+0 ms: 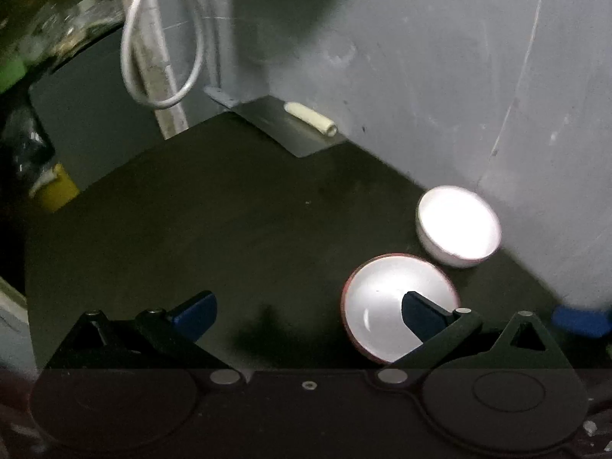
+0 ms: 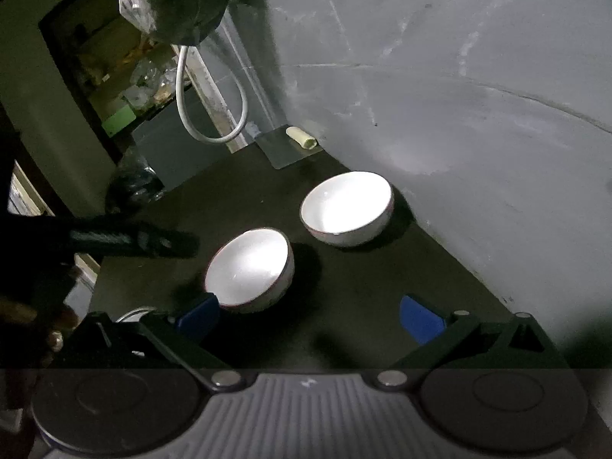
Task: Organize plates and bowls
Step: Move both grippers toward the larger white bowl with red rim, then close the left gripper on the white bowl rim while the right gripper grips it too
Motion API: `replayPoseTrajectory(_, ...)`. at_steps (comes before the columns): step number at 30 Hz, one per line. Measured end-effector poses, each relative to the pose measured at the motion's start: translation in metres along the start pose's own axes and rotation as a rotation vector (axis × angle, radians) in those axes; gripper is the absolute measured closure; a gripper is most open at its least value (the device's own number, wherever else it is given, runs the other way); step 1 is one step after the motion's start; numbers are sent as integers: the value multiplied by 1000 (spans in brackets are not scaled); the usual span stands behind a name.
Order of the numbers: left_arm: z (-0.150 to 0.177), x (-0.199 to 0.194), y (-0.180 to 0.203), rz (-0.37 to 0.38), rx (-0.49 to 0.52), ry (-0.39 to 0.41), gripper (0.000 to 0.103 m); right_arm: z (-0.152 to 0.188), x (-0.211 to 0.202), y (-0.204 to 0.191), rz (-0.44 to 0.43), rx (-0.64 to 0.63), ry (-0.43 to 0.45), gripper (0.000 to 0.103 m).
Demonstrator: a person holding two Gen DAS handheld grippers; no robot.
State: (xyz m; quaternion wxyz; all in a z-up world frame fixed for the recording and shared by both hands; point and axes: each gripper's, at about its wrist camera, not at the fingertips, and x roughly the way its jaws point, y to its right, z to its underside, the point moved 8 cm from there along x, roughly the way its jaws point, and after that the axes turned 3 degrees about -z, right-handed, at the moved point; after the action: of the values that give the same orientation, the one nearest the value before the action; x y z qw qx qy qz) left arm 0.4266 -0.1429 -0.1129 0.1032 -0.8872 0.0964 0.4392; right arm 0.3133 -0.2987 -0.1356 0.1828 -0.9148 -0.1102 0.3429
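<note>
Currently both claws wide open, holding nothing. Left claw (image 1: 306, 315) hovers over the desk (image 1: 191, 229); near bowl (image 1: 397, 306) at its 3 o'clock, partly behind the right-hand finger. Far bowl (image 1: 459, 225) at 1 o'clock, by the wall (image 1: 420, 76). Right claw (image 2: 310, 317) has the near bowl (image 2: 248, 267) at 11 o'clock and the far bowl (image 2: 346, 208) at 12. Bowls look ceramic: stiff, glazed, slippery, chippable. Pinch across the rim, one finger inside. Glare washes out the interiors; no plates visible; the round object at the lower left in the right view is unidentifiable.
</note>
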Motion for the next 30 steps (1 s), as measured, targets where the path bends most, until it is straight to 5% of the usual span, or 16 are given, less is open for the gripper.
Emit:
replayPoseTrajectory(14,13,33,-3,-111,-60,-112,1,-11,42,-7,-45,-44,-83,31)
replayPoseTrajectory(21,15,32,1,-89,-110,-107,8,-13,46,-7,-56,-42,-93,44)
replayPoseTrajectory(23,15,34,2,-93,-117,-121,12,-13,48,-7,-59,-40,-97,45)
replayPoseTrajectory(30,19,37,8,-15,-181,-152,60,-15,53,-8,-72,-49,-120,60)
